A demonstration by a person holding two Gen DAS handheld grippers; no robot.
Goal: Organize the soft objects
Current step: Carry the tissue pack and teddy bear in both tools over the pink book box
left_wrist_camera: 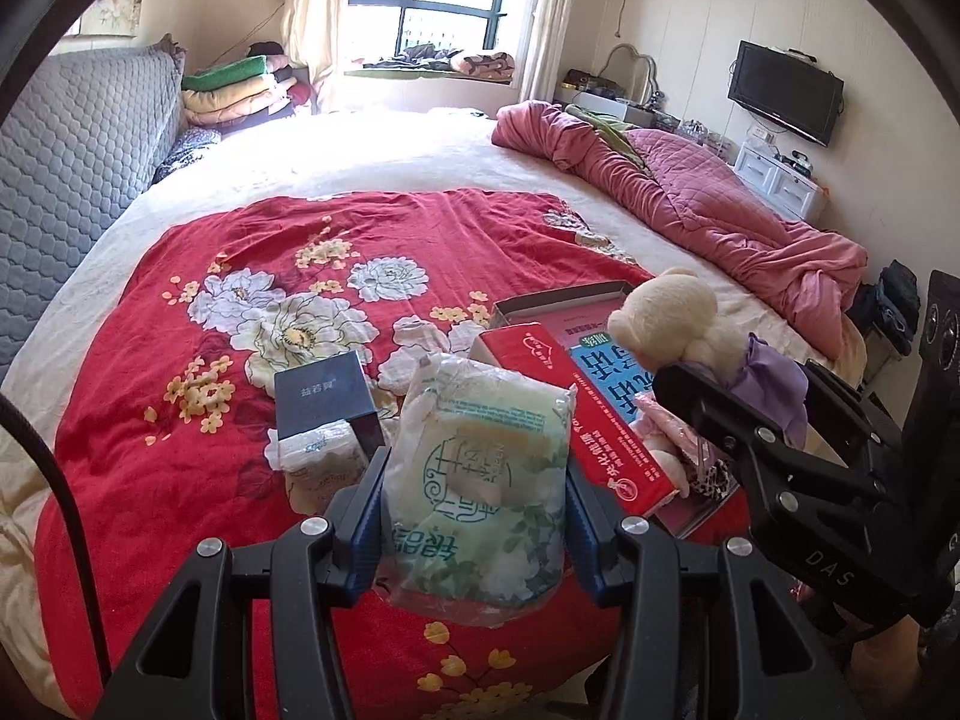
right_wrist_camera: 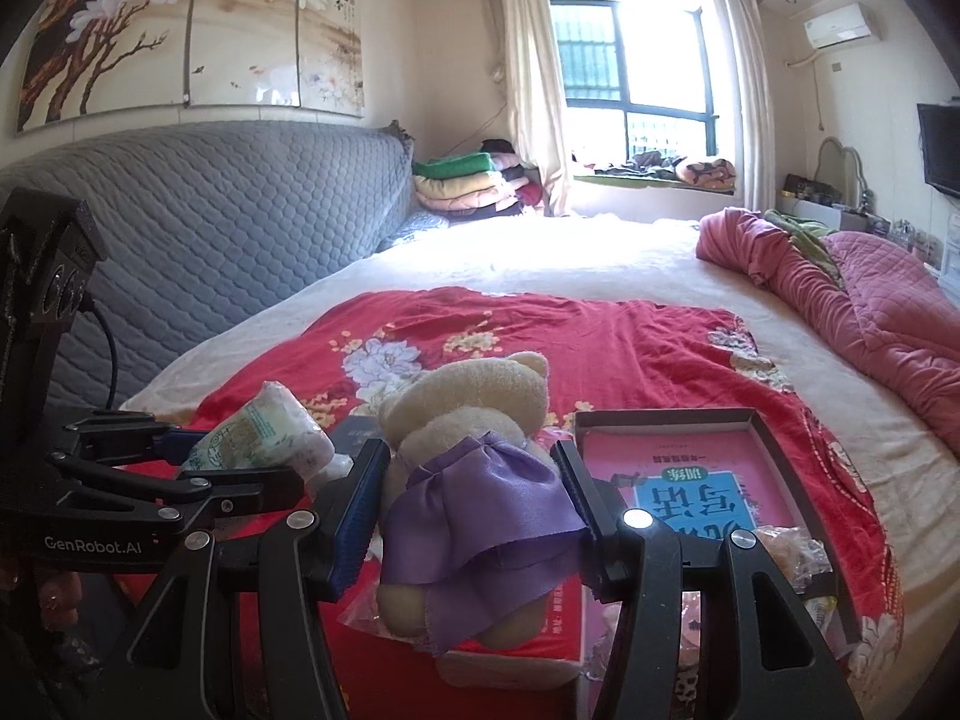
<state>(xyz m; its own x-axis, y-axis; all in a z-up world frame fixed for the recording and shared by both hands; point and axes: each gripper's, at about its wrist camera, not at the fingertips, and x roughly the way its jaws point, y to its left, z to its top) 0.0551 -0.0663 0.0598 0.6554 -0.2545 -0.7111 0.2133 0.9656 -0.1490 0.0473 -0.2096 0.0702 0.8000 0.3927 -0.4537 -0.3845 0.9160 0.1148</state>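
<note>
1. Left gripper (left_wrist_camera: 474,480) clenched on a tissue pack (left_wrist_camera: 480,480); blue pads (left_wrist_camera: 367,516) pressed against both sides of the plastic wrap.
2. Pack held upright, clear of the red floral blanket (left_wrist_camera: 300,228), print upside down in the left wrist view.
3. Same pack seen in the right wrist view (right_wrist_camera: 264,432), pinched at the far left, above the blanket (right_wrist_camera: 630,348).
4. Right gripper (right_wrist_camera: 474,510) clenched on a cream teddy bear (right_wrist_camera: 474,396); pads (right_wrist_camera: 354,516) squeezed against the purple satin skirt (right_wrist_camera: 480,516) at the waist.
5. Bear held head away from the camera, legs hanging near the lens, lifted above the open box (right_wrist_camera: 774,450).
6. In the left wrist view, bear (left_wrist_camera: 666,312) and right gripper (left_wrist_camera: 690,378) at the right, over the box (left_wrist_camera: 558,300).
7. Box lying on the blanket, a pink sheet with a blue label inside; red packet (left_wrist_camera: 576,414) leaning across its near edge.
8. Dark blue small box (left_wrist_camera: 324,393) on the blanket left of the pack, a white wrapped packet (left_wrist_camera: 315,450) touching its near side.
9. Crumpled clear wrapper (right_wrist_camera: 792,552) inside the box at its right edge.
10. Pink quilt (left_wrist_camera: 708,210) bunched at the far right of the bed; grey quilted headboard (right_wrist_camera: 228,222) at the left.
</note>
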